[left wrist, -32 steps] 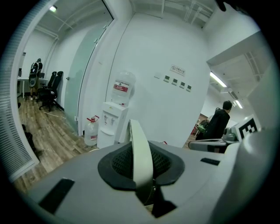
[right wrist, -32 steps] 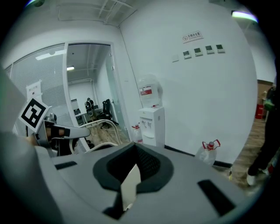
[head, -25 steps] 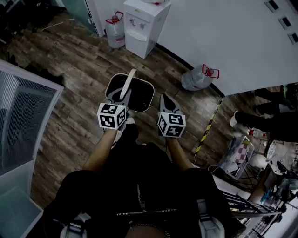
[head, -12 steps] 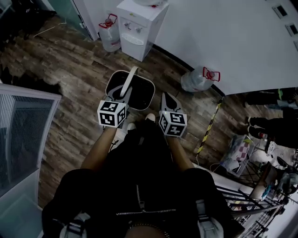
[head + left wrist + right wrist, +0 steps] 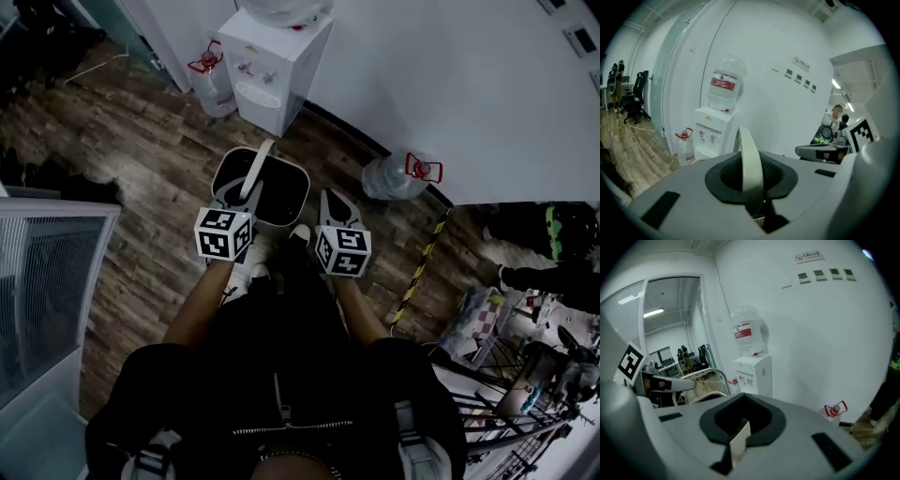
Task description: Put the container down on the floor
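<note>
The container [image 5: 292,170] is a pale bin with a dark inside and a flat pale handle [image 5: 256,171]. In the head view it hangs in front of my legs, above the wood floor. My left gripper [image 5: 236,199] is shut on that handle, and in the left gripper view the handle strip [image 5: 750,159] runs up between the closed jaws [image 5: 757,206]. My right gripper [image 5: 331,197] is just right of the container and apart from it. In the right gripper view its jaws [image 5: 738,441] are shut, with only a small pale tab at the seam. The container's rim [image 5: 701,376] shows to the left there.
A white water dispenser [image 5: 274,66] stands against the wall ahead, with a water jug [image 5: 211,80] on its left and another [image 5: 398,178] on its right. There is a glass partition [image 5: 47,281] at left, striped tape [image 5: 417,272] on the floor, and a rack [image 5: 525,394] and people at right.
The dispenser and jugs have slid a little in the head view as the person shifts. A pale shoe now shows beside the container. Both grippers keep their hold and spacing.
</note>
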`<state>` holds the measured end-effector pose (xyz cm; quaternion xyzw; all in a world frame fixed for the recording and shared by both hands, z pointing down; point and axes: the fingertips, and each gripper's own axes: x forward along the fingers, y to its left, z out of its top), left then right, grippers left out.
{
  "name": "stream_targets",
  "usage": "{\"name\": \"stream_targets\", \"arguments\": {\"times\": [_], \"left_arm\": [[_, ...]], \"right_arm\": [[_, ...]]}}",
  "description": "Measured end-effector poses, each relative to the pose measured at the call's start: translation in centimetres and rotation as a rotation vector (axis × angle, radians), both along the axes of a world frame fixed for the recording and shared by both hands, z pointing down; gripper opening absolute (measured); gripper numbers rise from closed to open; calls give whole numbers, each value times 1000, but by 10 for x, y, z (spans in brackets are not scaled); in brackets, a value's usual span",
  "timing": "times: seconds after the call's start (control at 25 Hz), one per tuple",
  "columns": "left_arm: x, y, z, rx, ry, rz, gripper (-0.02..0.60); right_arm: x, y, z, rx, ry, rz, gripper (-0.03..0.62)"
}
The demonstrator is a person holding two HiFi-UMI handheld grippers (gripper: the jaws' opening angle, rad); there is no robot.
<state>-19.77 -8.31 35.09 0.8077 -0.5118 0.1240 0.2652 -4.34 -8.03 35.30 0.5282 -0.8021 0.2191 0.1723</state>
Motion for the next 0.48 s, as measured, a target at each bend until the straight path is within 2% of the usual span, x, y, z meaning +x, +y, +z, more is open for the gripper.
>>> {"name": "stream_targets", "arguments": {"times": [0.48], "left_arm": [[48,-87,-1,-10,0,-40,60]], "right_arm": [[55,-78,10,-23,-10,-41,11]]}}
